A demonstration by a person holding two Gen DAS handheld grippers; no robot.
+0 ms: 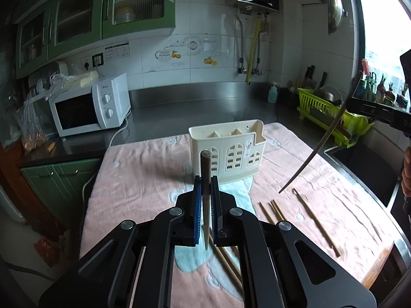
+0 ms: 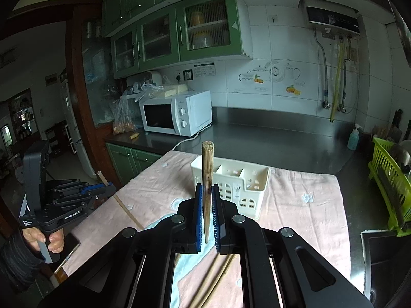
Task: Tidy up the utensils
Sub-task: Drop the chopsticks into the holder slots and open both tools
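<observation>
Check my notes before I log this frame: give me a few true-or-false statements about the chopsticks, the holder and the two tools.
1. Each tool grips one chopstick. True: the left tool is shut on a dark chopstick, the right tool on a light chopstick.
2. The cream holder lies tipped on its side. False: it stands upright on the pink towel.
3. Loose chopsticks lie on the towel. True.
4. The microwave door is open. False: it is closed.
5. The holder's compartments are packed with chopsticks. False: none stick out of the parts that show.
</observation>
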